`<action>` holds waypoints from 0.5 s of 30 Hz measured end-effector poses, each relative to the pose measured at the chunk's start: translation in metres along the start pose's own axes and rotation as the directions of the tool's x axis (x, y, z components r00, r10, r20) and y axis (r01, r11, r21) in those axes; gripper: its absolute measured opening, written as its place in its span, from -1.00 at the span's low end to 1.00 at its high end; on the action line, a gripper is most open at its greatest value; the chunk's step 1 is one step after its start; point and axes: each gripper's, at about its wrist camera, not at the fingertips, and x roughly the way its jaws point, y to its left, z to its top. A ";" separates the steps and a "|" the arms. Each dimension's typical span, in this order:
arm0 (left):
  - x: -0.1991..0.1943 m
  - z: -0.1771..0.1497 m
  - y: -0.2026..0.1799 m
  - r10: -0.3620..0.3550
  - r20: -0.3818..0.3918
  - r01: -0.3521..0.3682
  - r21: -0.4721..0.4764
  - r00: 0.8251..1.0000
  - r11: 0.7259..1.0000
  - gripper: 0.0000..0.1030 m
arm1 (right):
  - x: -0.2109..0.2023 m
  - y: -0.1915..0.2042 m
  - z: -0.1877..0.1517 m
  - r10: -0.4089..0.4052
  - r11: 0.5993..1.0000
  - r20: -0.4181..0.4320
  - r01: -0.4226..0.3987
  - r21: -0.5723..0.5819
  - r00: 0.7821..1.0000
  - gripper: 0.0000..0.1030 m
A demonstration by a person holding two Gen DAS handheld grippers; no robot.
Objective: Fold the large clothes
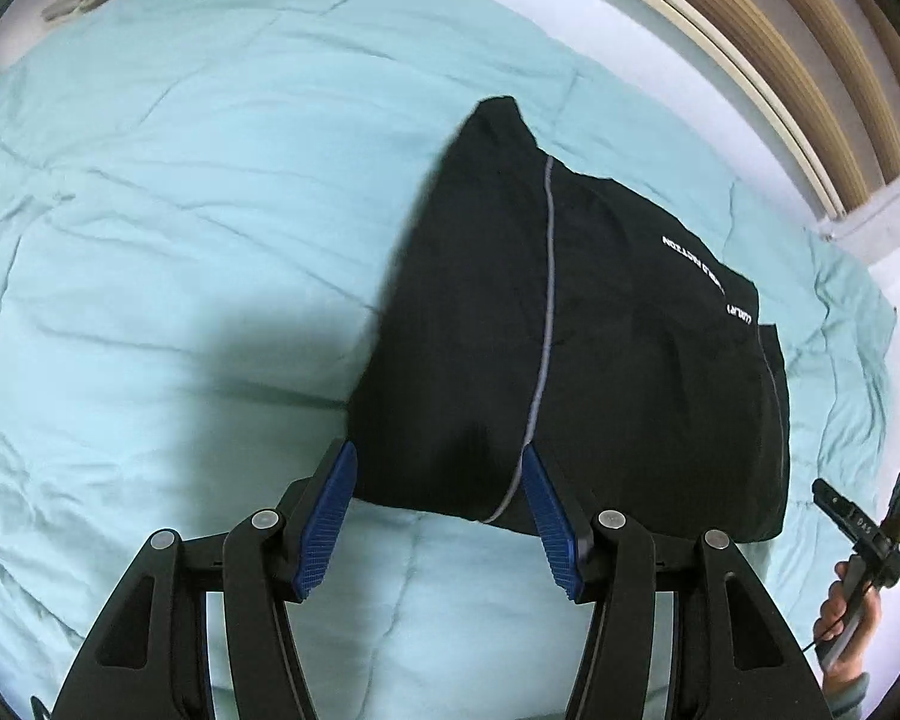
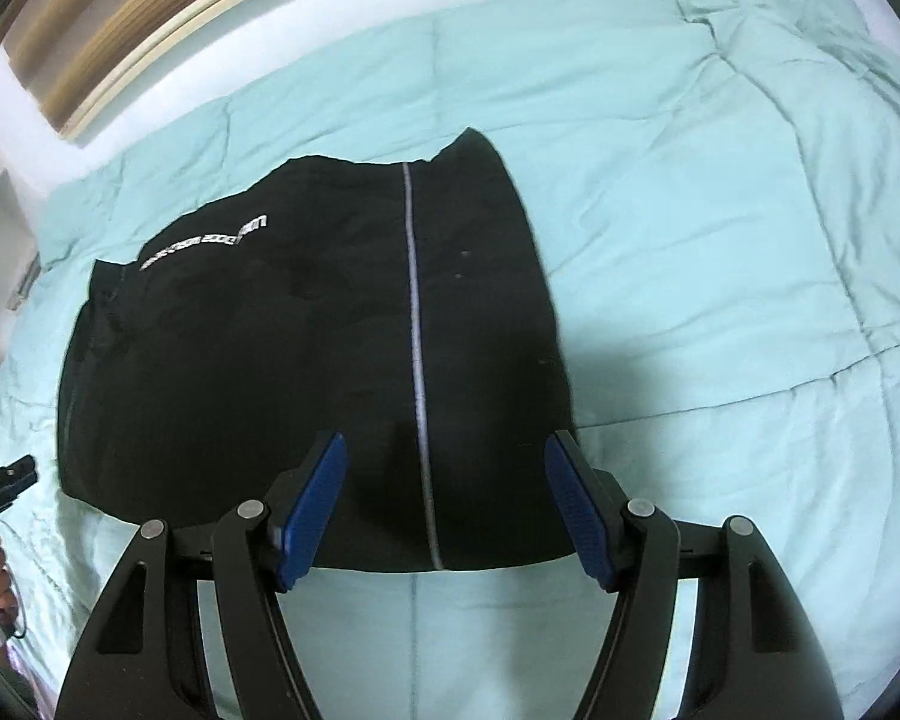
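This is a bedroom in a home. A bed fills nearly all of both views, covered by a pale teal quilted comforter (image 1: 210, 210) with stitched seams and soft wrinkles. A white sheet (image 1: 660, 78) shows along its far edge, next to a tan and cream ribbed headboard (image 1: 810, 60). A black folded garment (image 2: 306, 324) with white lettering lies on the bedding, as laundry at home would
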 end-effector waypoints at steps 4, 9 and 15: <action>-0.002 0.011 0.006 -0.006 0.036 0.007 -0.014 0.999 1.000 0.15 | 0.001 -0.001 0.004 -0.008 1.000 0.003 0.008 -0.012 1.000 0.37; 0.011 0.038 0.008 -0.045 0.050 0.047 -0.029 0.998 0.998 0.15 | 0.013 -0.002 0.018 -0.037 0.999 0.002 0.038 -0.031 0.999 0.37; 0.046 0.079 0.008 -0.078 0.017 0.078 0.009 0.997 0.997 0.20 | 0.040 -0.027 0.049 -0.030 1.000 -0.009 0.030 -0.007 0.999 0.38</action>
